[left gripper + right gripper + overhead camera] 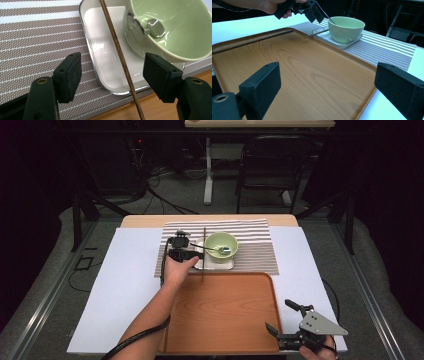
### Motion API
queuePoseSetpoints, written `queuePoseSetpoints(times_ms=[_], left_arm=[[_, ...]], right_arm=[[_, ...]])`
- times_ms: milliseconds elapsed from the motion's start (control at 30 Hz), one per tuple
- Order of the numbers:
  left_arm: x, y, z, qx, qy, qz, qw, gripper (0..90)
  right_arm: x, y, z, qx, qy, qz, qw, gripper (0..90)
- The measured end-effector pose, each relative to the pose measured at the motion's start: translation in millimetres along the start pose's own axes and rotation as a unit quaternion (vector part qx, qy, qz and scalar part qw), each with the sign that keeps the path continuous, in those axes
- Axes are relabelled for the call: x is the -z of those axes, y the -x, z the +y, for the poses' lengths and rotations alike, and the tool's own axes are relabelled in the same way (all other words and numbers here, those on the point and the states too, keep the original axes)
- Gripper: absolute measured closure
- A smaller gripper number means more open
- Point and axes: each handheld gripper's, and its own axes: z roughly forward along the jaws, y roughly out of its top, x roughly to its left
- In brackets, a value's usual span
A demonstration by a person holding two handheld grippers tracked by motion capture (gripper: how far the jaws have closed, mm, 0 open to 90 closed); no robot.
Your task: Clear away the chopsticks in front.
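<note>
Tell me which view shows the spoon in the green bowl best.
The left gripper view: the spoon is close, its metal head lying inside the green bowl and its handle crossing the rim. The high view shows it small. The right gripper view shows a thin handle rising from the bowl.

Both grippers are black. The left gripper carries flat, square-edged rubber pads on angular arms, each with a small brass-rimmed hole near its base. A black cable trails along the bare forearm. The right gripper is topped by a grey three-cornered plate dotted with small screws.
</note>
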Motion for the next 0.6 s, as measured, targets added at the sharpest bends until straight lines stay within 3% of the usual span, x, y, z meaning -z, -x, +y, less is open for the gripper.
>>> queuePoseSetpoints(times_ms=[400,600], left_arm=[[-20.5,-0.1,-0.9,-0.015,-0.003,0.011,0.9998,30.5],[-26.2,-4.2,-0.7,-0.013,0.007,0.003,0.9999,30.6]], right_arm=[[0.3,0.8,0.0,0.000,0.001,0.002,1.0000,6.7],[-0.2,0.3,0.1,-0.001,0.001,0.003,1.0000,6.7]])
